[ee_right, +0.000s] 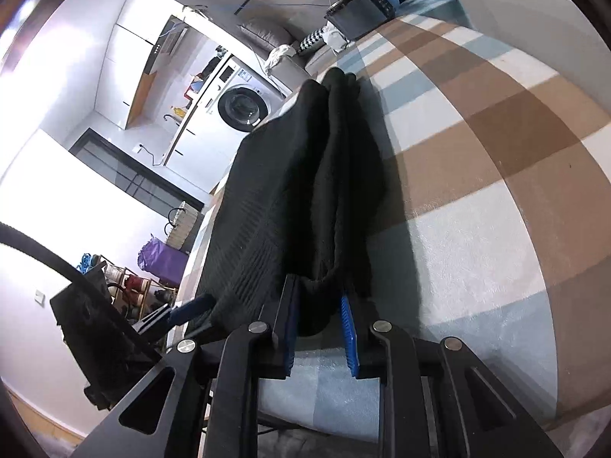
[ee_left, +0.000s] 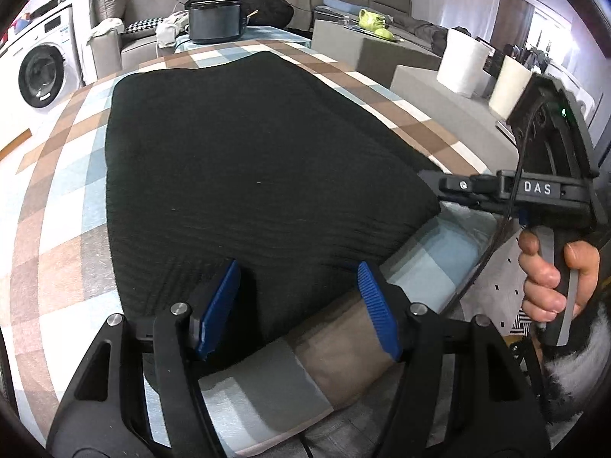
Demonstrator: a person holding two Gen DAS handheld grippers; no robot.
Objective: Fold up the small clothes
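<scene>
Black garment, one: right gripper fingers clamping it, left gripper fingers apart.

Only readable text: white letters "DAS" on the black body of the right handheld gripper, seen from the left wrist camera. Markings on the white front-loading washing machine too small to read.

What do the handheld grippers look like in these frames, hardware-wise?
Both are black frames with silver pivot bolts and ribbed blue pads. The left gripper and right gripper look alike. Seen from the left wrist, the right unit has white "DAS" lettering, a black cable, a green LED, and a black-and-grey handle. A fluffy black-and-white cuff is worn.
</scene>
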